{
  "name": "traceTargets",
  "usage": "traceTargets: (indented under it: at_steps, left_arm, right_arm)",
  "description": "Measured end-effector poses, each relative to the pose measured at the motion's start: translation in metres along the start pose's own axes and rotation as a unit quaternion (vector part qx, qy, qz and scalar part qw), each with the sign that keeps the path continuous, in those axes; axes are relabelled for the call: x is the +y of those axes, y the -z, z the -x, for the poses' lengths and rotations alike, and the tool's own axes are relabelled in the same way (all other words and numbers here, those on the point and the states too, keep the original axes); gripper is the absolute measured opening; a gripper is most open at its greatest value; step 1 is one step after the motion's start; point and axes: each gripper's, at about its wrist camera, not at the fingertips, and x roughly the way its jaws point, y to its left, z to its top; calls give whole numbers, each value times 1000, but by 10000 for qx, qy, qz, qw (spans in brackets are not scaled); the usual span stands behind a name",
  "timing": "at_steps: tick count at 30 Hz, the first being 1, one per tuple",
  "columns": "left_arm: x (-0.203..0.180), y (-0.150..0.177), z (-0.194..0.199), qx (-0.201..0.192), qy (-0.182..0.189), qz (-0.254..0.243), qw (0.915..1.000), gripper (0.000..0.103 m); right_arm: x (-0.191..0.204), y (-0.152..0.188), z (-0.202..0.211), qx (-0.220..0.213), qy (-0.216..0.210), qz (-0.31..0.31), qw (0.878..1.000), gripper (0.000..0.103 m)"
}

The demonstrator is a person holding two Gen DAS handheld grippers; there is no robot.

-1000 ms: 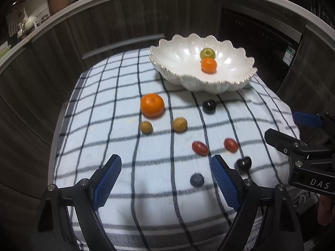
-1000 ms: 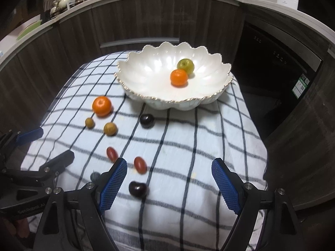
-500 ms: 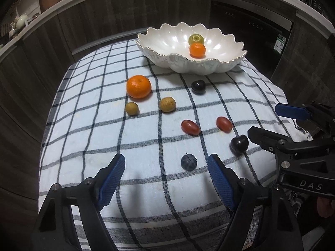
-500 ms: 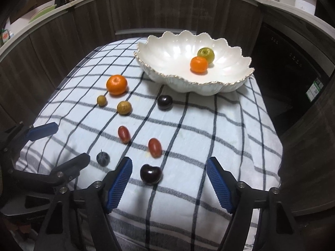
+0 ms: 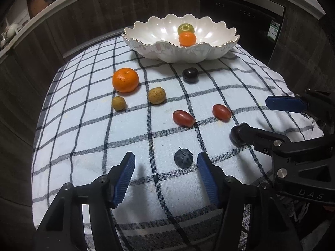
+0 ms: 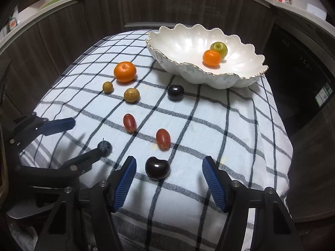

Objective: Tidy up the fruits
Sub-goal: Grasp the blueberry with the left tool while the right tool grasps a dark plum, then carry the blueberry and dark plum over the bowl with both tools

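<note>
Closing in half-wide with nothing gripped yet, the left gripper [image 5: 165, 171] frames a soft, light blueberry [image 5: 183, 158] and the right gripper [image 6: 168, 177] a slick dark cherry [image 6: 157, 168] on the checked cloth [image 6: 209, 125], both wanting gentle grips across their middles

Both handheld tools are showing black plastic frames. The left gripper [image 5: 165, 177] is carrying two fingers [image 5: 123, 179] faced with ribbed blue pads and silver screws at the joints. The right gripper [image 6: 168, 185] is looking alike; white letters "DAS" are showing on its side.
</note>
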Motion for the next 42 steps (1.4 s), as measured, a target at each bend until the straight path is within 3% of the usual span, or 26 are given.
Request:
traceTargets:
  at_steps: [12, 17, 27, 34, 42]
  left_arm:
    - [-9, 0, -15, 120, 238, -185, 9995, 51]
    - [-18, 1, -19, 171, 295, -400, 9986, 39]
    - [-13, 0, -22, 159, 316, -276, 9990, 38]
    - [-15, -1, -21, 144, 358, -310, 9988, 26]
    - [-13, -1, -18, 127, 276, -270, 9992, 22]
  right_arm:
    - [-6, 1, -17, 181, -200, -104, 9996, 60]
    - [-4, 3, -22, 242, -361, -93, 9990, 60]
    - [-10, 5, -32, 429, -566, -319, 9970, 45]
    - [-7, 5, -37, 515, -725, -279, 9956, 30]
    - [-8, 4, -32, 449, -686, -303, 9962, 30]
